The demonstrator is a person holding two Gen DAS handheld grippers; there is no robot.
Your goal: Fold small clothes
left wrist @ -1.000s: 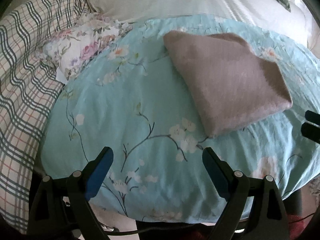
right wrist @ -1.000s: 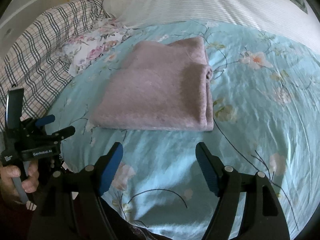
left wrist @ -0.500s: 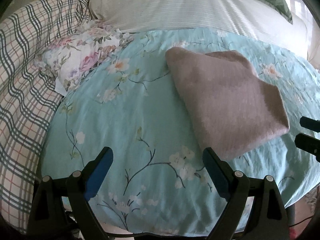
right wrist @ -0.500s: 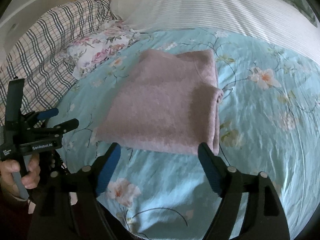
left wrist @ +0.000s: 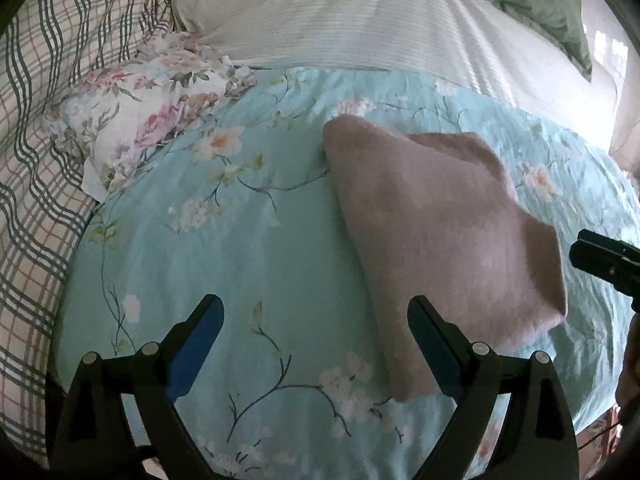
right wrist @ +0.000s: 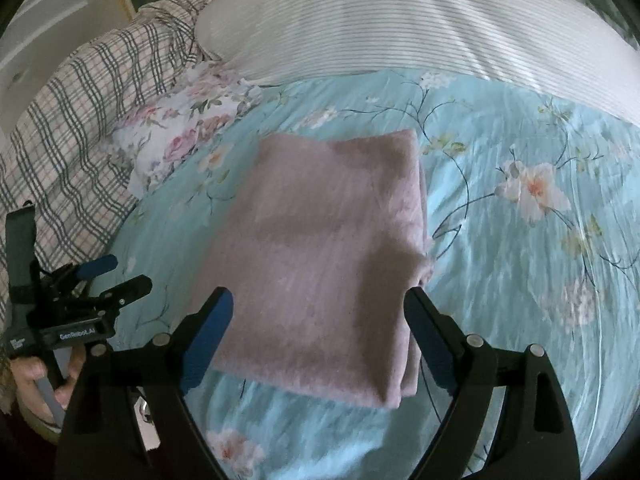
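Folded mauve garment point(right wrist: 320, 256) dead ahead, lying flat on the teal floral bedspread point(right wrist: 520, 280), and it looks soft, fuzzy and light, a knit that will sag and drape the moment it leaves the bed, so I'd judge no risk of breakage but every risk of the layers sliding apart. Best hold, to my eye, is the stacked open edge on its right side, pinching all the layers at a corner together. Nearest us, the right gripper point(right wrist: 320, 332) hangs with its blue-padded jaws spread wide, grasping nothing, and the garment's near edge sits right between and just under the fingertips. Over to the left gripper point(left wrist: 316, 344), also spread wide and empty, poised over bare bedspread point(left wrist: 240, 264) near its front edge; the garment point(left wrist: 440, 232) lies to its right, the near corner just beside the right finger, whether touching I cannot tell. Further back, a crumpled floral cloth point(right wrist: 188, 136) towards the bedspread's far left corner, a plaid blanket point(right wrist: 80, 128) beyond that, and a white ribbed pillow point(right wrist: 400, 28) along the far edge
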